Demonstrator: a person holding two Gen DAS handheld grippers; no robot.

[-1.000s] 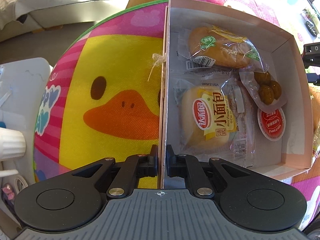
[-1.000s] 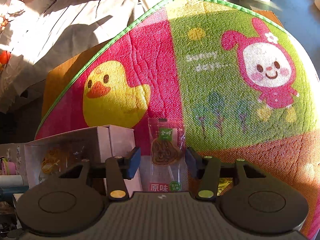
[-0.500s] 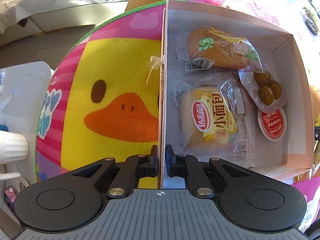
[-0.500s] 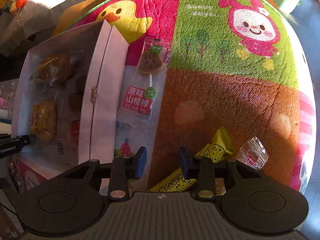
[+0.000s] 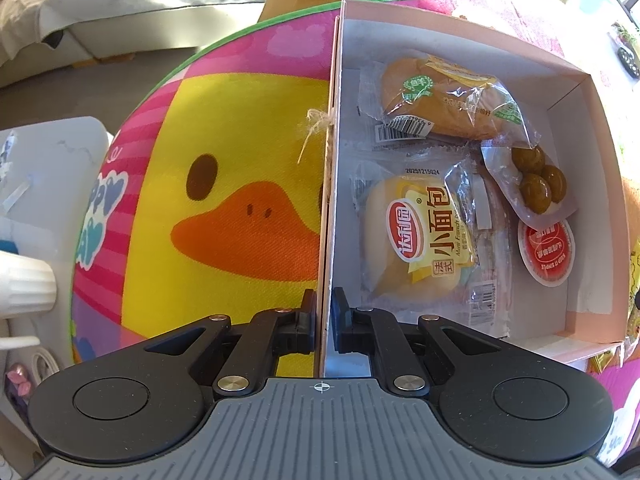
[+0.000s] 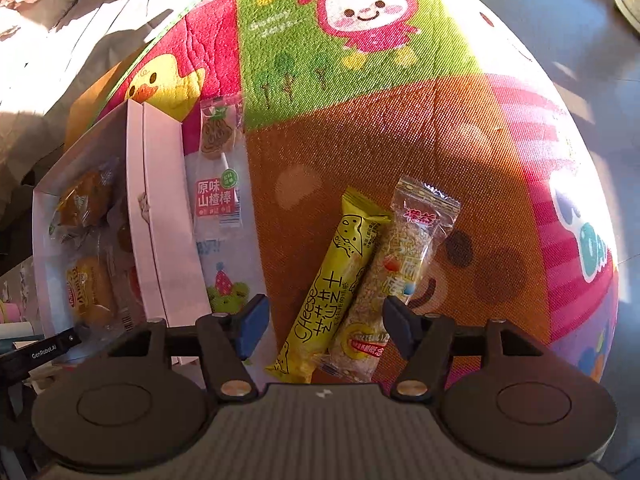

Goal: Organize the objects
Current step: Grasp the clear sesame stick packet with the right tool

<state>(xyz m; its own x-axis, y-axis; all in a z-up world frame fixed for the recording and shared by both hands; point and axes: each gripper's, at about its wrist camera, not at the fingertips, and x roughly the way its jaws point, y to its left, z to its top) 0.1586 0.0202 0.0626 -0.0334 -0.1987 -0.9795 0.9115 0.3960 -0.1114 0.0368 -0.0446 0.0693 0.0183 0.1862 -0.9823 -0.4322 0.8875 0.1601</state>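
The left gripper (image 5: pixel 323 316) pinches the thin side wall of the box (image 5: pixel 576 112), one finger on each side of it. The box sits on the mat (image 5: pixel 224 200). Inside it lie a bun (image 5: pixel 416 240), a cake (image 5: pixel 440 100), a bag of brown balls (image 5: pixel 536 184) and a red cup (image 5: pixel 546 254).

The right gripper (image 6: pixel 324 326) has its fingers spread wide and touches nothing. A yellow bar (image 6: pixel 332 284) and a clear bar (image 6: pixel 390 276) lie side by side on the mat, between the two fingers. A long stick snack (image 6: pixel 218 172) lies just beside the box.
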